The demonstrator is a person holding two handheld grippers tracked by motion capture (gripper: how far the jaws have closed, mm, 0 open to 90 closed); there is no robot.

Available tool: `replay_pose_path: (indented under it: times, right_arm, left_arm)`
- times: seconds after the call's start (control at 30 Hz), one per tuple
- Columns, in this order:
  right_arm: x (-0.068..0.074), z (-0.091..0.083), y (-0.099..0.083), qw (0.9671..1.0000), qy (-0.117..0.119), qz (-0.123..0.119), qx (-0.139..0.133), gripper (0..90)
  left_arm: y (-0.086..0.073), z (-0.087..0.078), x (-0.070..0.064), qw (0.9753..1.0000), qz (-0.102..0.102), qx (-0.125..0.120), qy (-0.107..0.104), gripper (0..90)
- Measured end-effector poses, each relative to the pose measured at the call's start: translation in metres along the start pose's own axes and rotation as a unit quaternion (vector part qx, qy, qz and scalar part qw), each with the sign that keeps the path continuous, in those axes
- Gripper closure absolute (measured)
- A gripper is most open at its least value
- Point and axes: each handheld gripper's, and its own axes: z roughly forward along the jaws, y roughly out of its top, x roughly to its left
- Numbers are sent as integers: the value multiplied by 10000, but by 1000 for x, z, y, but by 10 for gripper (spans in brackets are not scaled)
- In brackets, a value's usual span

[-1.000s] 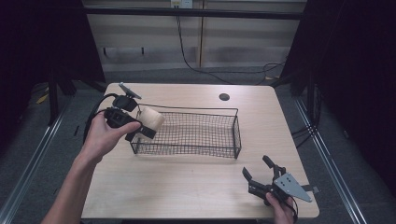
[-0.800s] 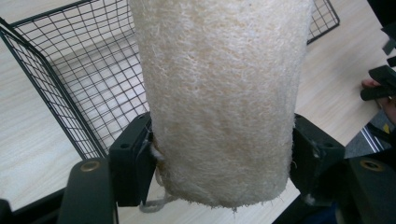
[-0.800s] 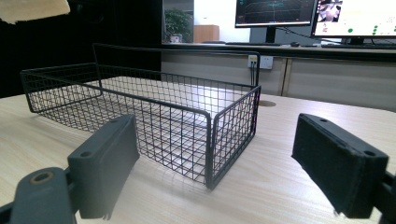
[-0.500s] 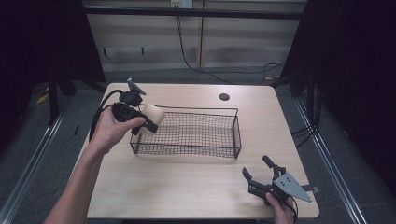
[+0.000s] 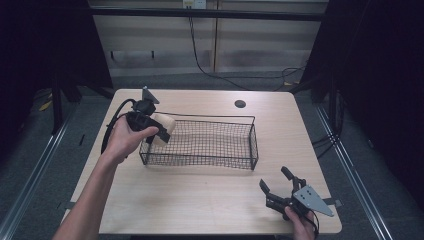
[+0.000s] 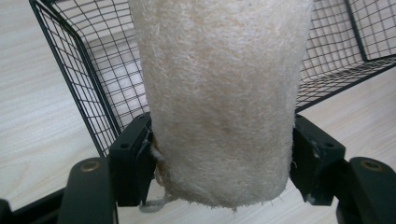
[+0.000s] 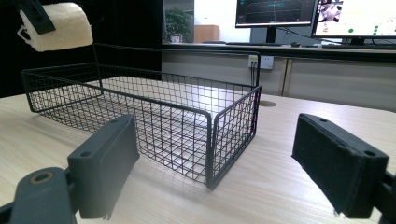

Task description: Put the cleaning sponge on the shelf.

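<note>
My left gripper (image 5: 159, 128) is shut on a cream, fuzzy loofah-like roll (image 5: 166, 125), holding it in the air over the left end of a black wire basket (image 5: 200, 159). In the left gripper view the roll (image 6: 219, 93) stands between both jaws, with the basket's corner (image 6: 88, 88) below it. The basket's inside looks bare. My right gripper (image 5: 278, 188) rests open near the table's front right corner, with nothing between its jaws. From the right gripper view the basket (image 7: 154, 116) lies ahead and the roll (image 7: 58, 25) hangs at the upper left.
A light wooden table (image 5: 200, 210) carries the basket; a small round cable hole (image 5: 240, 104) sits at its back right. Cables hang behind the table. Monitors (image 7: 275, 11) on a far desk appear in the right gripper view.
My left gripper has carried the roll up and a little farther back, over the basket's left end. The right gripper has stayed where it was.
</note>
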Motion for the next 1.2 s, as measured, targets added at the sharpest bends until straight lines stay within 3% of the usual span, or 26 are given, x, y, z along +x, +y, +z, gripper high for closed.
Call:
replay_pose_path:
  times: [0.2,0.47,0.8,1.13,1.2]
  right_arm:
    - [0,0,0,10000,-27,5,1,136]
    - [0,0,0,10000,-24,0,2,136]
    - [0,0,0,10000,-19,-1,2,136]
    - [0,0,0,10000,-21,-2,-4,136]
    - [0,0,0,10000,-20,1,-3,136]
  left_arm:
    - [3,8,1,9997,-229,-17,-56,325]
    - [5,18,1,9996,-249,150,6,325]
    - [3,40,10,9986,-435,278,106,324]
    - [2,55,10,9985,-366,369,170,321]
    - [2,57,8,9977,-499,393,219,320]
